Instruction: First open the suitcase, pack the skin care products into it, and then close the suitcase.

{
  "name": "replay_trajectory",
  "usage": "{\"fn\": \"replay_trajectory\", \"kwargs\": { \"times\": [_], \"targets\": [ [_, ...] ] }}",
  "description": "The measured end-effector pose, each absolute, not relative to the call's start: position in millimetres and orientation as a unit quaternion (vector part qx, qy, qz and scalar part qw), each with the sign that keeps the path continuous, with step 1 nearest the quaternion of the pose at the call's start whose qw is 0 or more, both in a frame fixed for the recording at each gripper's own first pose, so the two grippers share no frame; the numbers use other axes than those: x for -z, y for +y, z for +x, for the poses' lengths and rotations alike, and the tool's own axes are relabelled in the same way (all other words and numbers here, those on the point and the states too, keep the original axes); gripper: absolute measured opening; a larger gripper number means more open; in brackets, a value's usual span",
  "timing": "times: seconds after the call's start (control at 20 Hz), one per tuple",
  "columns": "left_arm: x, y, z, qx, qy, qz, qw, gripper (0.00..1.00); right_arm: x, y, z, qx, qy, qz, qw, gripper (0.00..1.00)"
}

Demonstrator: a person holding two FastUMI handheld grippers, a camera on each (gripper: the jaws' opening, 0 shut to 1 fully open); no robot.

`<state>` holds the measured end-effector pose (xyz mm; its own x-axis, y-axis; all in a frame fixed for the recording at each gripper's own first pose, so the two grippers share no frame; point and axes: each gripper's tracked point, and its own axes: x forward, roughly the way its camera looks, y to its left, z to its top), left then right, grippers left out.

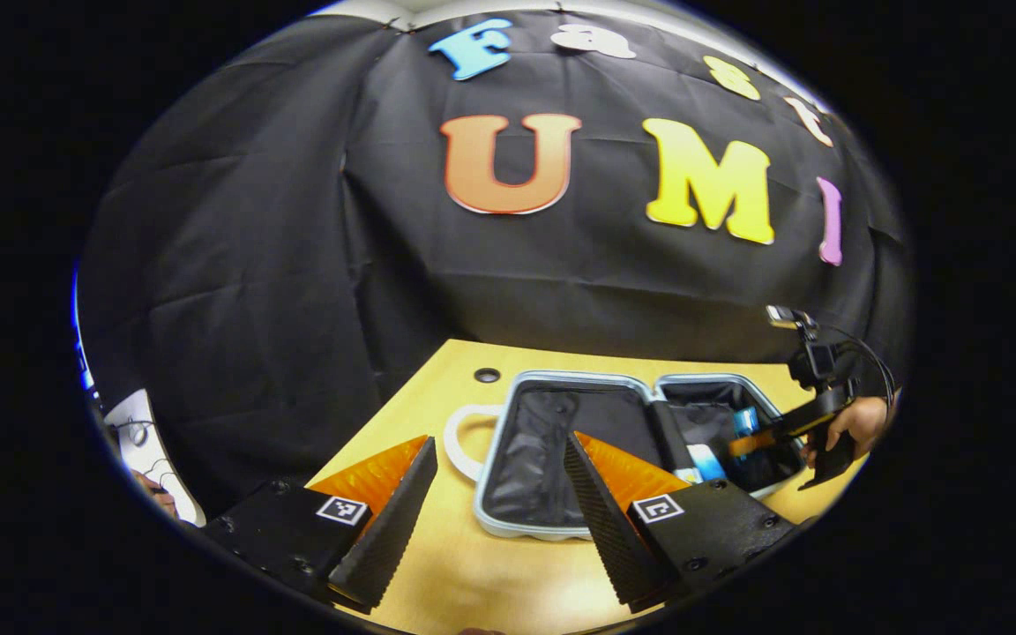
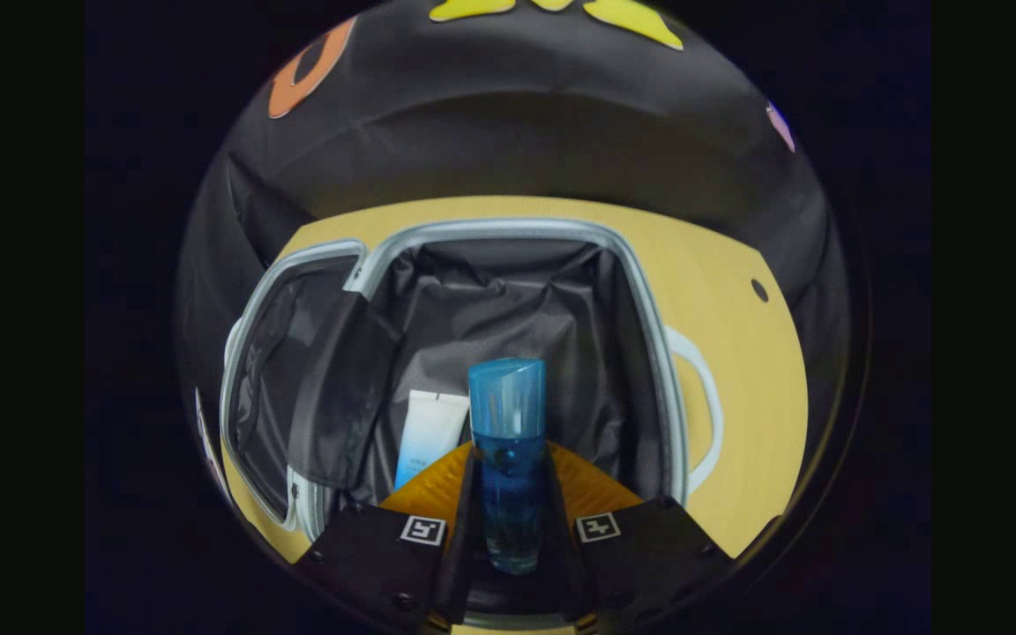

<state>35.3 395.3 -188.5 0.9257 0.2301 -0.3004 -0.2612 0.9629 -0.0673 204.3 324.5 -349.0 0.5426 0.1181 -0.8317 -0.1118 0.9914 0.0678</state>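
The blue bottle point(image 2: 506, 459) sits clamped between both fingers of the right hand-held gripper point(image 2: 508, 520), cap pointing forward, held over the open suitcase point(image 2: 640, 291). The suitcase lies flat on the worktop point(image 2: 737, 370), both halves spread, dark lining showing. A white tube point(image 2: 427, 437) already lies in the compartment under the bottle, just left of it in the right gripper view.

Step in hand: packing, second item going in. Opening looks done; closing is not yet started.

In the left gripper view the same suitcase point(image 1: 561, 441) shows from the other side, its white handle point(image 1: 459, 437) facing the left hand-held gripper point(image 1: 495, 511). That gripper hangs with its fingers spread wide and nothing between them, above the worktop point(image 1: 437, 564) near the suitcase's near edge. The right hand-held gripper point(image 1: 759, 438) and the hand point(image 1: 861, 423) holding it reach into the far compartment; something blue sits at its tip, probably the bottle, too small to be sure.

Next move, as I judge it: lower the bottle beside the tube, part the fingers, pull clear. Keep it off the tube and away from the loose lining flap point(image 2: 332, 388) on the left. Whether more products remain is hard to tell.
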Motion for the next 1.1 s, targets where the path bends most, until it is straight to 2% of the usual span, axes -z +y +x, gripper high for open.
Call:
{"fn": "replay_trajectory", "kwargs": {
  "times": [0.2, 0.45, 0.55, 0.65, 0.7, 0.85, 1.1],
  "targets": [
    [195, 434, 53, -0.155, 0.134, -0.089, 0.975, 0.98, 360, 320, 202, -0.036, 0.491, 0.003, 0.870, 0.34],
    [210, 467, 74, -0.164, 0.133, -0.132, 0.968, 0.98, 356, 318, 201, -0.021, 0.495, 0.013, 0.869, 0.43],
    [215, 475, 81, -0.167, 0.133, -0.139, 0.967, 0.98, 339, 320, 204, -0.025, 0.472, 0.020, 0.881, 0.54],
    [217, 476, 89, -0.157, 0.136, -0.155, 0.966, 0.98, 304, 321, 204, -0.035, 0.437, 0.023, 0.899, 0.68],
    [226, 479, 93, -0.159, 0.143, -0.164, 0.963, 0.98, 281, 321, 200, -0.046, 0.415, 0.021, 0.908, 0.80],
    [256, 479, 106, -0.148, 0.167, -0.219, 0.950, 0.98, 199, 314, 183, -0.087, 0.334, 0.001, 0.939, 0.80],
    [301, 466, 123, -0.122, 0.199, -0.385, 0.893, 0.96, 76, 273, 118, -0.112, 0.224, -0.056, 0.966, 0.82]
  ]
}}
